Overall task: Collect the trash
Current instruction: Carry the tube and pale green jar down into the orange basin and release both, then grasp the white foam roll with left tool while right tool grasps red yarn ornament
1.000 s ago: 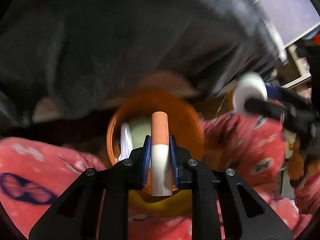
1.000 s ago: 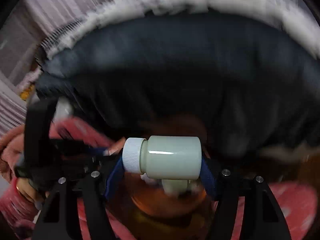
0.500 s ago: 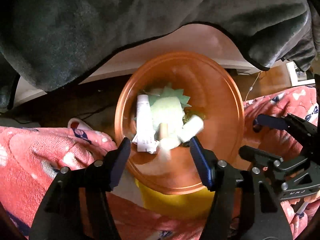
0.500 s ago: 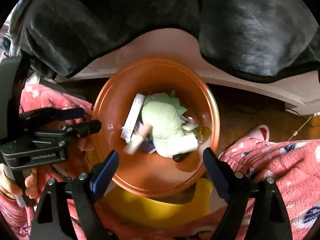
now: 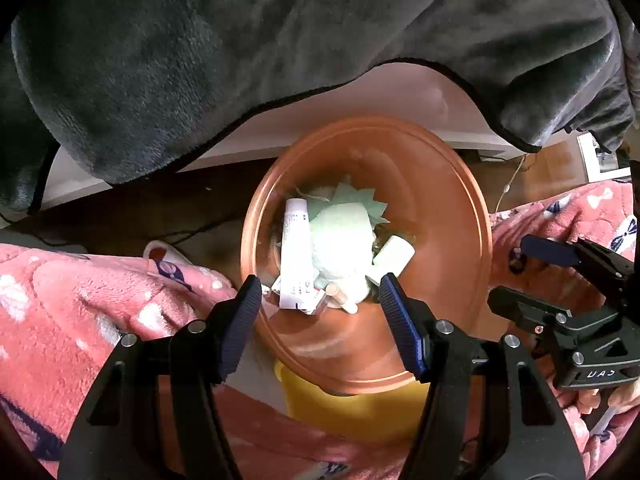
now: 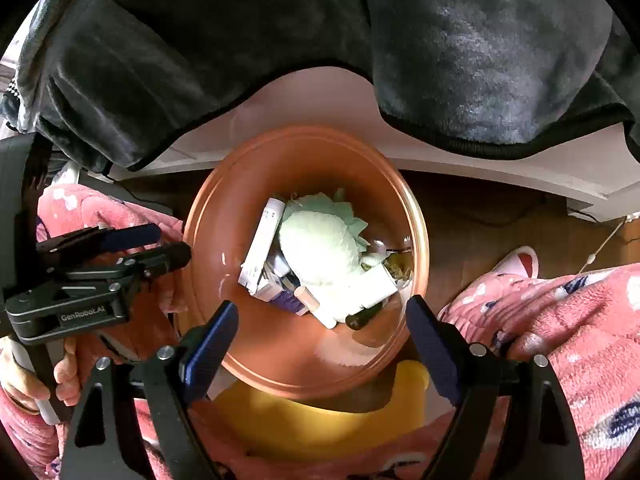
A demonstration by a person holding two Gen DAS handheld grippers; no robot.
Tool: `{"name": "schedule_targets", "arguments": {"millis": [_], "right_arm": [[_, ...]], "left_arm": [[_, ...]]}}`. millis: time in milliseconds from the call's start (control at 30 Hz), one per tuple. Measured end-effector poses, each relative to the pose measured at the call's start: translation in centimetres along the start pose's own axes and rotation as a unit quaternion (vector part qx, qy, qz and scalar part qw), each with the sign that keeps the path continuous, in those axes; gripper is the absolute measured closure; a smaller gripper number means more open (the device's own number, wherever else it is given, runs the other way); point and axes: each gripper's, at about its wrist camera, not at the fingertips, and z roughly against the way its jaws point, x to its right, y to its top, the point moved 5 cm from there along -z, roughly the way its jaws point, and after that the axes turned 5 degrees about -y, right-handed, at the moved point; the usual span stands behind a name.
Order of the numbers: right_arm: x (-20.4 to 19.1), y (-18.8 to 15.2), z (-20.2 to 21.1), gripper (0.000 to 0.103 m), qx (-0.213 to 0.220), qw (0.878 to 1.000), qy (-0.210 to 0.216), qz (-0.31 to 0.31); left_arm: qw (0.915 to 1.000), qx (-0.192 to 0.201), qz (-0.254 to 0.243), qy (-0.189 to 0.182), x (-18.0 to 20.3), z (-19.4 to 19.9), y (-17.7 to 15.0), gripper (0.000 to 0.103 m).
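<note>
Left tool (image 5: 320, 300): jaws spread wide, nothing between them; held above the near rim of the bin. Also seen from the side at the left of the right wrist view (image 6: 160, 246).
Right tool (image 6: 322, 322): jaws spread wide, holding nothing; held over the near edge of the bin. Also seen at the right of the left wrist view (image 5: 508, 272).
Bin (image 5: 448, 208): round, orange-brown, open at the top, with a yellow part showing below its near side.
White tube (image 5: 295, 256): inside the bin, on the left, lying lengthwise against the pale green cloth.
Pale green cloth (image 5: 340, 240): inside the bin, in the middle, on top of the pile.
Small white bottle (image 5: 390, 258): inside the bin, right of the cloth, tilted.
Peach stick (image 6: 308, 294): inside the bin, at the near edge of the pile, partly under the cloth.
Dark bottle (image 6: 362, 316): inside the bin, near side, mostly hidden.
Grey blanket (image 5: 200, 60): hangs over a white ledge behind the bin.
Pink fleece (image 5: 60, 300): on both sides of the bin.
Slipper (image 6: 516, 266): on the wooden floor, right of the bin.
</note>
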Motion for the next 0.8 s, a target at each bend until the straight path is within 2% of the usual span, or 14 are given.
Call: {"name": "schedule_targets", "arguments": {"millis": [267, 500, 600, 667, 700, 767, 800], "right_arm": [[0.2, 0.1, 0.4, 0.019, 0.010, 1.000, 0.003, -0.006], [0.5, 0.2, 0.2, 0.019, 0.008, 1.000, 0.010, -0.016], [0.6, 0.1, 0.0, 0.019, 0.005, 1.000, 0.014, -0.017], [0.5, 0.1, -0.1, 0.019, 0.005, 1.000, 0.015, -0.015], [0.4, 0.0, -0.1, 0.019, 0.005, 1.000, 0.017, -0.013], [0.2, 0.0, -0.1, 0.019, 0.008, 1.000, 0.020, -0.009], [0.1, -0.1, -0.1, 0.019, 0.009, 1.000, 0.022, -0.007]], "left_arm": [[0.9999, 0.012, -0.003, 0.012, -0.1, 0.2, -0.1, 0.042], [0.9978, 0.060, -0.014, 0.026, 0.1, 2.5, -0.1, 0.038], [0.9938, 0.099, -0.037, 0.035, 0.7, 5.8, 0.2, 0.038], [0.9906, 0.123, -0.051, 0.029, 1.3, 8.3, 0.5, 0.038], [0.9871, 0.146, -0.061, 0.022, 1.8, 10.8, 0.9, 0.038], [0.9816, 0.178, -0.067, 0.014, 2.2, 14.1, 1.8, 0.031], [0.9761, 0.207, -0.067, 0.008, 2.3, 16.9, 3.0, 0.023]]}}
